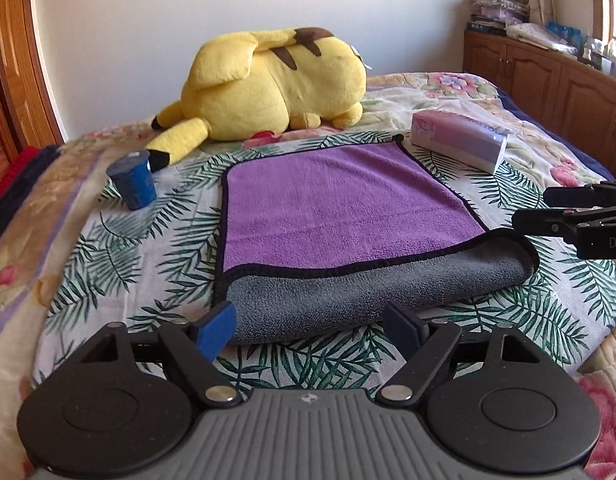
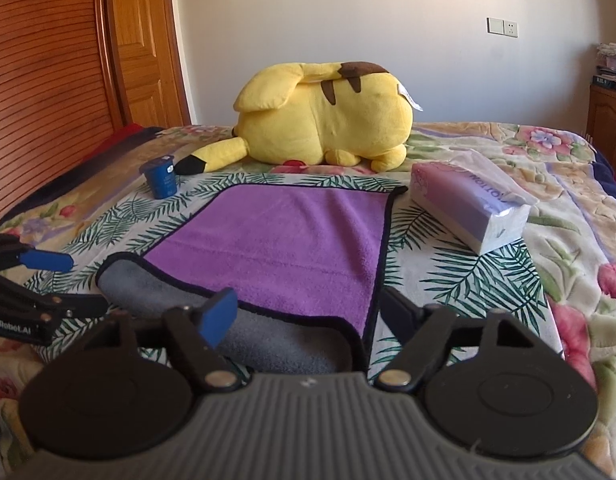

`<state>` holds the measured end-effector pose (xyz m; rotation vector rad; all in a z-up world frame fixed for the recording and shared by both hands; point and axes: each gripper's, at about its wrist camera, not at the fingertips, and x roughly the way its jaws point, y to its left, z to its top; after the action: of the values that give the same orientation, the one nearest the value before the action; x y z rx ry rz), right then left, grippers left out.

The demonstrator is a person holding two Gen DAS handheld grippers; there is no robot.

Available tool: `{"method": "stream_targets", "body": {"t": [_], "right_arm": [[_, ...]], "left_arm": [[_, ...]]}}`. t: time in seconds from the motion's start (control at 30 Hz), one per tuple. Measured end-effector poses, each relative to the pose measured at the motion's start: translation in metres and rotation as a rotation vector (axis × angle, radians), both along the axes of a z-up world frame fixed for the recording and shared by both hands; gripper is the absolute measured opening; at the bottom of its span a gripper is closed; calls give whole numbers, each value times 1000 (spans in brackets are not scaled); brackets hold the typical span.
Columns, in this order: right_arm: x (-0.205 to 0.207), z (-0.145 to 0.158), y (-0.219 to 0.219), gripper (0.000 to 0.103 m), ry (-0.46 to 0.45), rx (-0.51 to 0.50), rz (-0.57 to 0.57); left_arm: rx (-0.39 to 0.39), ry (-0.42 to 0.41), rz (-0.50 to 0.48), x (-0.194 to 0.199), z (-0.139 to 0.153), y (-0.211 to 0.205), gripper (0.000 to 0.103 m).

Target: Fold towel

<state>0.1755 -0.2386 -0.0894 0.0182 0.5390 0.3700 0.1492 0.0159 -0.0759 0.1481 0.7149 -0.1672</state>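
Note:
A purple towel (image 1: 340,204) with a grey underside and black trim lies on the bed. Its near edge is folded over, so a grey band (image 1: 368,288) shows along the front. My left gripper (image 1: 312,326) is open, its blue pads just before the grey fold and holding nothing. The right gripper's black fingers (image 1: 568,216) show at the right, beside the towel's near right corner. In the right wrist view the towel (image 2: 276,240) lies ahead, and my right gripper (image 2: 308,314) is open over the near right corner, empty. The left gripper (image 2: 44,280) shows at the left, open.
A yellow plush toy (image 1: 276,84) lies behind the towel. A blue cup (image 1: 134,180) stands at the towel's far left. A pink-purple tissue pack (image 1: 460,142) lies at the far right. A wooden cabinet (image 1: 548,76) stands to the right of the bed, wooden doors (image 2: 68,40) to the left.

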Motion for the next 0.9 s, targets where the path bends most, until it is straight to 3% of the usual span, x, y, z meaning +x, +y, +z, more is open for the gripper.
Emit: {"method": "stream_targets", "body": {"t": [0.27,0.77,0.9], "right_arm": [[14,-11,-1,64,39,-21,6],[28,-28,-5,64,116,-50,7],[31,-33,-7,64,138,-52,7]], "left_arm": [[15,-2,5,14,-6,8,53],[3,19,46,47,-17,35,47],[-17,40,72,53,-24,46,40]]}}
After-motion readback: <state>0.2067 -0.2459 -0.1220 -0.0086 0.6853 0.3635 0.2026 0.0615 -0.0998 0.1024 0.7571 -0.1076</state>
